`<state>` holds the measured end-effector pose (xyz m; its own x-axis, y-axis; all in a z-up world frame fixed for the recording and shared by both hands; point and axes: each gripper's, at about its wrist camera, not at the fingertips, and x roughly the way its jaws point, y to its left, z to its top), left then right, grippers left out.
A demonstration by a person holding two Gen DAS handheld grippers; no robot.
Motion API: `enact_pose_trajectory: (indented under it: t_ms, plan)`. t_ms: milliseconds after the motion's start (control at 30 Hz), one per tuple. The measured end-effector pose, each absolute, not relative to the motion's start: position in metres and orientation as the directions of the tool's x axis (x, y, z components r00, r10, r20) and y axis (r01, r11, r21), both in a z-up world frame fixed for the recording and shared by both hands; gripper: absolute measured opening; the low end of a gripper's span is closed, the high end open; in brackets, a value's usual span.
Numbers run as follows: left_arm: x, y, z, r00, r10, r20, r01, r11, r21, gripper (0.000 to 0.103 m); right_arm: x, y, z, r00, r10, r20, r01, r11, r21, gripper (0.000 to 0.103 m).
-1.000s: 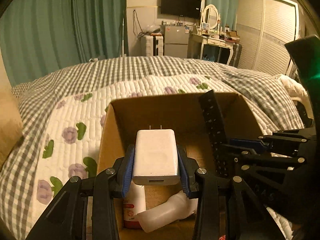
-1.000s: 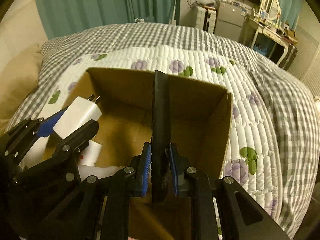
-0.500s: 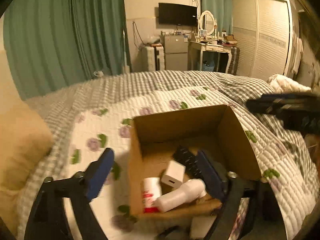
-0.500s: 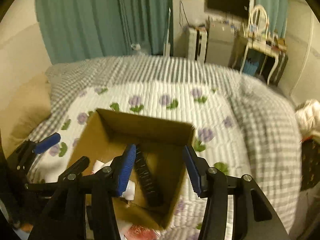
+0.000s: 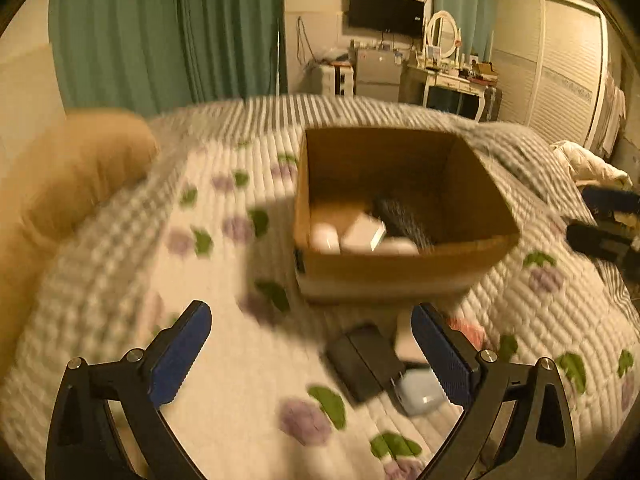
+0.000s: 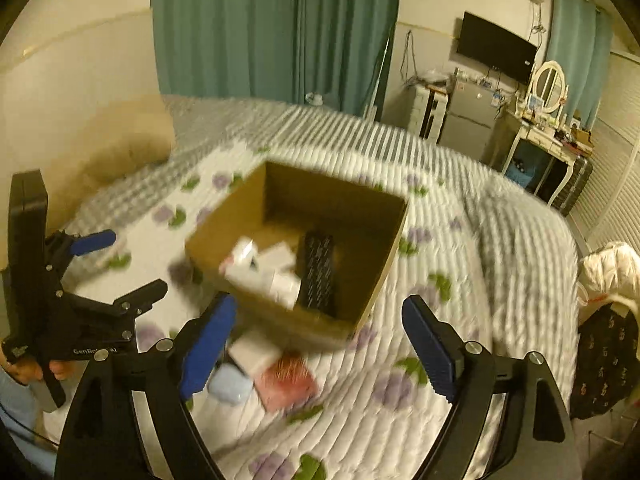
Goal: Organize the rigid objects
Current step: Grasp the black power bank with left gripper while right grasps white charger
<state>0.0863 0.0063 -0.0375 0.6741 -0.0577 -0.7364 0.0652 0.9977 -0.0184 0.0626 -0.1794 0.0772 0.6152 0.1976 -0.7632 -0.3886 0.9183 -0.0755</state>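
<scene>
- Cardboard box (image 5: 404, 268), brown, open-topped: sits on the white quilted bedspread with purple flowers (image 5: 224, 344); at 12 to 1 o'clock in the left wrist view, near centre in the right wrist view (image 6: 280, 316).
- Contents: black remote control (image 6: 318, 272) lying along the box's right half; white rectangular charger block (image 5: 362, 234) just beside it at its left; white rounded bottles (image 5: 326, 240), blurred.
- Loose items on the bedspread, in front of the box's near wall: black flat rectangular case (image 5: 362, 360); pale blue rounded case (image 6: 230, 386); white block (image 6: 254, 350); pink-red square packet (image 6: 286, 384).
- Left gripper (image 5: 312, 354): blue-padded fingers (image 5: 180, 354) spread wide apart, holding nothing, touching nothing; the black flat case lies between them.
- Right gripper (image 6: 320, 348): blue-padded fingers (image 6: 430, 354) likewise wide apart and empty, at 6 o'clock of the box.
</scene>
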Motion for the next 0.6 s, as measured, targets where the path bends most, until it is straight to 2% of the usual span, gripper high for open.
enact_pose_trajectory:
  t_ms: [267,400,500,600]
  plan:
    - [0.085,-0.020,-0.094,0.606,-0.034,-0.794,0.071,0.997,0.012,0.102,0.067,-0.185,-0.002,0.557,0.131,-0.820,-0.342,0.936,-0.083,0.085]
    - [0.091,-0.034,-0.112,0.555,-0.060,-0.830,0.094,0.996,-0.009,0.102,0.071,-0.192,-0.010,0.544,0.137,-0.828,-0.318,0.947,-0.052,0.085]
    - [0.095,-0.040,-0.123,0.538,-0.004,-0.843,0.080,0.996,0.046,0.100,0.071,-0.191,-0.016,0.535,0.122,-0.836,-0.317,0.946,-0.065,0.085]
    - [0.097,-0.033,-0.129,0.525,-0.008,-0.851,0.057,0.998,0.025,0.098,0.072,-0.187,-0.018,0.533,0.111,-0.839,-0.321,0.944,-0.079,0.085]
